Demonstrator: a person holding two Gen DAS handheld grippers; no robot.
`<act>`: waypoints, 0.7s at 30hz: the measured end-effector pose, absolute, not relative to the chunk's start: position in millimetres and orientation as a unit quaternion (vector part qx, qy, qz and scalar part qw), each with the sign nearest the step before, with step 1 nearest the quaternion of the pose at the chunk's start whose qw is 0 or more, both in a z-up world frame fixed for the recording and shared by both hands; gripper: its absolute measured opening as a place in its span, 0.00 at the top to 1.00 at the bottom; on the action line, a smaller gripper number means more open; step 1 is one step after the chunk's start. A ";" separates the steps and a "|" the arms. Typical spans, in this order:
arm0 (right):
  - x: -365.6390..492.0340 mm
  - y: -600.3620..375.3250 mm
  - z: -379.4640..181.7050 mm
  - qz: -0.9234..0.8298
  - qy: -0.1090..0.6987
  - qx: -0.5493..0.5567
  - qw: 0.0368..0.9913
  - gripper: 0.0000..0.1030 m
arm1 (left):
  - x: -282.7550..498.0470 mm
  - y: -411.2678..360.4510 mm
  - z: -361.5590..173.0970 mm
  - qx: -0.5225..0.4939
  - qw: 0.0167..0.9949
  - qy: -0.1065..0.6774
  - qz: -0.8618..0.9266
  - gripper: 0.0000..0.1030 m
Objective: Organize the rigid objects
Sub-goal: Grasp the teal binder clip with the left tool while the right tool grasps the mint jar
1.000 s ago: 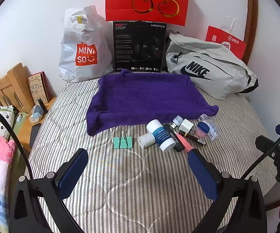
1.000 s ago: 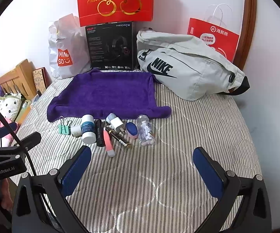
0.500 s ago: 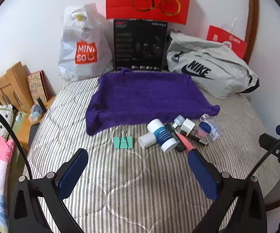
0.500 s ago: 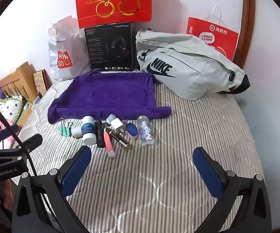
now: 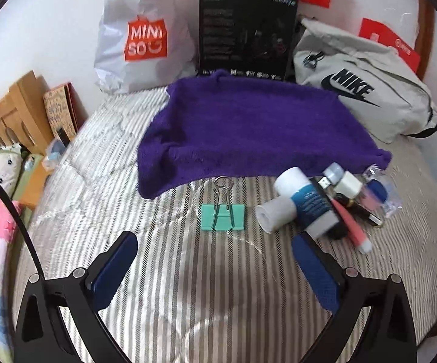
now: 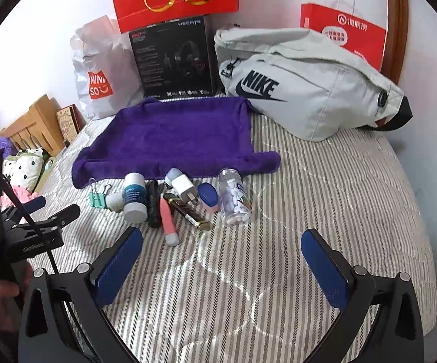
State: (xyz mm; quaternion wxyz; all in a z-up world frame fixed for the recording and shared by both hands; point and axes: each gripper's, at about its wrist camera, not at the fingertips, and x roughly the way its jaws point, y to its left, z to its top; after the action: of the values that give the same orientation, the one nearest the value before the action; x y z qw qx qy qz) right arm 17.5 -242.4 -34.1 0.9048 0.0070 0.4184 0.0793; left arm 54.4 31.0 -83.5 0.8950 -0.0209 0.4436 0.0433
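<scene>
At the bottom of the left wrist view the left gripper (image 5: 213, 252) has its blue-padded fingers spread wide and holds nothing; bare striped bedcover (image 5: 194, 296) fills the gap between them. Just above that gap, at frame centre, a mint binder clip (image 5: 223, 216) lies flat with its wire handles pointing up the frame, apart from both pads. The right pad's tip sits close to the lower end of a white and blue tube (image 5: 306, 201) at centre right. In the right wrist view the right gripper (image 6: 221, 249) is likewise wide open and empty, with a broad stretch of clear cover between its fingers and on toward the right edge of the frame. Above its left finger lies the row of small items: a pink stick (image 6: 168, 219), a black and gold pen (image 6: 188, 211), a white charger plug (image 6: 183, 187) and a clear pill bottle (image 6: 235, 199), packed side by side and several touching. Behind the row a purple towel (image 6: 176, 139) is spread flat, its near hem just beyond the items. At the top right a grey Nike bag (image 6: 306, 87) rests against the wall.
</scene>
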 end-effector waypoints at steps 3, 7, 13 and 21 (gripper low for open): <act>23.7 -245.9 -43.5 0.080 0.428 0.009 0.900 0.00 | 69.9 36.4 -97.9 -0.024 0.891 0.451 0.047 0.00; 32.0 -251.8 -54.3 0.082 0.434 0.011 0.897 0.00 | 83.2 40.0 -110.8 -0.029 0.886 0.459 0.053 0.06; 48.5 -261.5 -71.9 0.081 0.441 0.013 0.894 0.01 | 95.0 43.5 -125.8 -0.047 0.881 0.468 0.045 0.23; 79.2 -270.4 -90.6 0.092 0.458 0.022 0.884 0.07 | 97.9 31.7 -127.5 -0.015 0.887 0.461 0.034 0.54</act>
State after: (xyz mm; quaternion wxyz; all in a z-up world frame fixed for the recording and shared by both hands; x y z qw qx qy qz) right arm 79.2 -270.4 -90.6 0.8839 0.0224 0.4580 0.0917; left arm 97.9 31.7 -127.5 0.8867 -0.0149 0.4608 0.0345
